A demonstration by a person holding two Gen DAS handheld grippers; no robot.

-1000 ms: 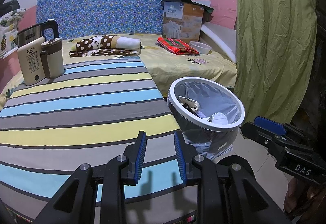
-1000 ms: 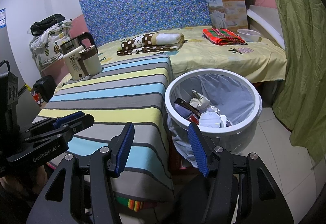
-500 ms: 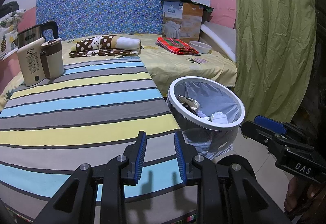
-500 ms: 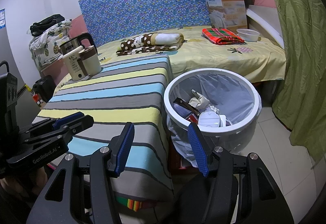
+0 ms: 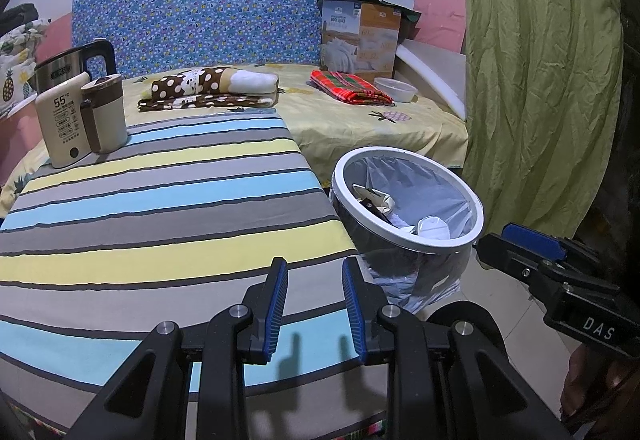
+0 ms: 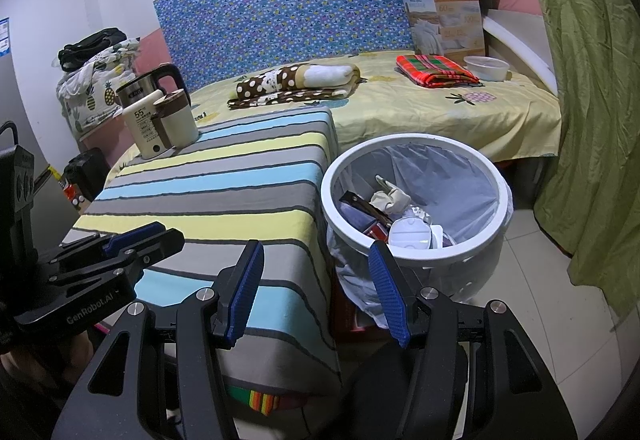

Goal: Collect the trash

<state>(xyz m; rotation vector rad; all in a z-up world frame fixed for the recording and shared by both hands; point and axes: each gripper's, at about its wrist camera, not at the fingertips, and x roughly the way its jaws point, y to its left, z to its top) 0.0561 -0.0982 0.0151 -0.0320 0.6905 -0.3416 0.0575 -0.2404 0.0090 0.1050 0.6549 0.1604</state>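
A white-rimmed trash bin lined with a translucent bag stands on the floor beside the striped table. Inside lie crumpled paper, a white lid and dark wrappers. My left gripper hovers over the table's near edge, open by a narrow gap with nothing between its blue pads. My right gripper is open wider and empty, just short of the bin's near rim. Each gripper shows at the edge of the other's view: the right gripper, the left gripper.
A kettle, a cream box marked 55 and a brown-and-cream mug stand at the table's far left. Behind is a yellow-sheeted bed with folded cloths, a plastic bowl and a quilt box. A green curtain hangs at the right over tiled floor.
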